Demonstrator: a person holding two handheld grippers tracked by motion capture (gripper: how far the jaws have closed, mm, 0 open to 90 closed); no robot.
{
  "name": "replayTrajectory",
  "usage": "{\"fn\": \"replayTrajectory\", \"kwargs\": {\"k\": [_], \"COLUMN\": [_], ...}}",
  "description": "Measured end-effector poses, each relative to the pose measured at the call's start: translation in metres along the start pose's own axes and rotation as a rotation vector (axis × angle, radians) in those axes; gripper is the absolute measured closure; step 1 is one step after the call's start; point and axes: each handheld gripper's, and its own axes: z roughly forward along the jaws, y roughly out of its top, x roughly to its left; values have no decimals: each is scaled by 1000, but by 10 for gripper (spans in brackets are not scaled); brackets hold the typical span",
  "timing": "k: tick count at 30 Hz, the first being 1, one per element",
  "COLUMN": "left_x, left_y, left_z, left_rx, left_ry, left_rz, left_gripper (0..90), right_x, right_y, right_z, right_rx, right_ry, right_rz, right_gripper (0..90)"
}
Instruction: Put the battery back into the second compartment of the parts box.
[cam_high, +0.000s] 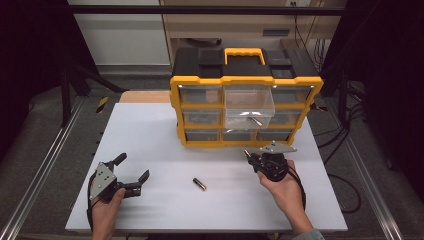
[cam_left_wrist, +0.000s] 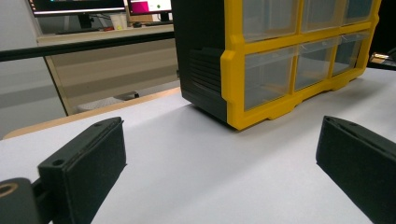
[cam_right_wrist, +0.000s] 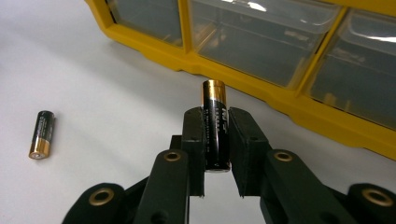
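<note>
The right gripper (cam_right_wrist: 215, 140) is grasping a battery (cam_right_wrist: 215, 123) between its fingers (cam_right_wrist: 194, 135), the gold end sticking out past the tips and the black body pinched along its length. In the high view this gripper (cam_high: 252, 157) is hovering just in front of the yellow and black organizer (cam_high: 245, 77), below the clear drawer (cam_high: 249, 106) that is standing pulled out from the middle column. A second battery (cam_high: 199, 184) is lying flat on the white table (cam_high: 150, 130), well apart from the organizer and between the two hands; in the right gripper view it (cam_right_wrist: 41, 134) is resting off to the left. The left gripper (cam_high: 131, 173) is sitting low near the table's front left, its fingers (cam_left_wrist: 88, 158) spread wide and released, with nothing between them.
</note>
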Motion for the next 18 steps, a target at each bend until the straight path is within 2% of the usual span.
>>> {"fn": "replayTrajectory", "kwargs": {"k": [3,4,6,7,13,14,18], "left_x": [0,0,1,1,1,1,1], "left_y": [0,0,0,0,0,0,0], "left_z": [0,0,0,0,-1,-1,-1], "left_rx": [0,0,1,1,1,1,-1], "left_ry": [1,1,2,2,3,3,5], "left_rz": [-2,-2,-2,-2,-2,-1,-2], "left_gripper": [12,12,11,12,12,12,11], "right_x": [-4,-4,-6,-8,-14,-16,-18], "right_y": [1,1,1,1,2,3,5], "right_z": [-3,-4,-6,-8,-15,-15,-21], "right_rx": [-11,-13,-19,-23,-38,-38,-37], "right_ry": [-4,-7,-9,-12,-17,-20,-23], "right_rz": [-14,7,8,-7,9,-12,18], "right_gripper": [770,770,770,769,770,770,770]}}
